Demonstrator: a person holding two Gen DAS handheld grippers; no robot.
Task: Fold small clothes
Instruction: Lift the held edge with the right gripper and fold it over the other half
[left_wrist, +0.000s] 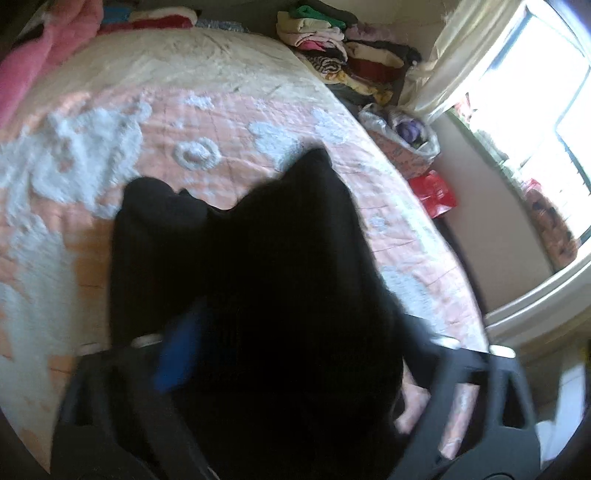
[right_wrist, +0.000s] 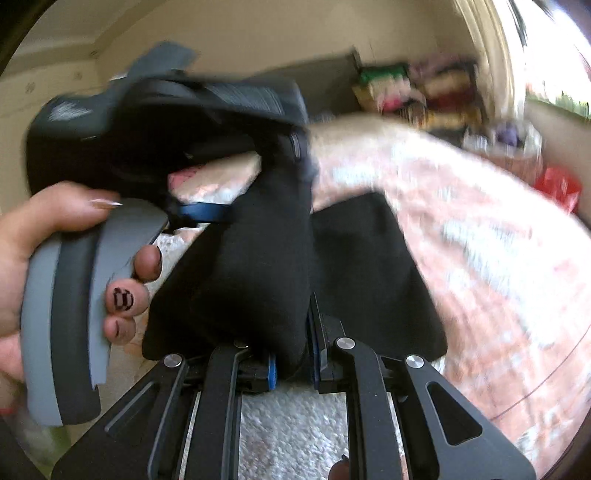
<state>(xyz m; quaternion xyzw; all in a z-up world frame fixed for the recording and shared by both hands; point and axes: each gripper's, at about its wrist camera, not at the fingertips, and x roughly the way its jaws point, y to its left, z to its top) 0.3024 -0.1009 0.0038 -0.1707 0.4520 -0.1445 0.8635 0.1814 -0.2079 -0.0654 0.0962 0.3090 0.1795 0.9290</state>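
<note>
A black garment hangs over the pink and white bedspread. In the left wrist view it covers most of my left gripper; one blue pad shows against the cloth, and the jaws look closed on it. In the right wrist view my right gripper is shut on a fold of the same black garment, held above the bed. The left gripper shows there too, up left, in the person's hand, pinching the cloth's other end.
A pile of folded clothes lies at the bed's far right corner. A plastic bag and a red bag sit beside the bed near the bright window. Pink bedding lies far left.
</note>
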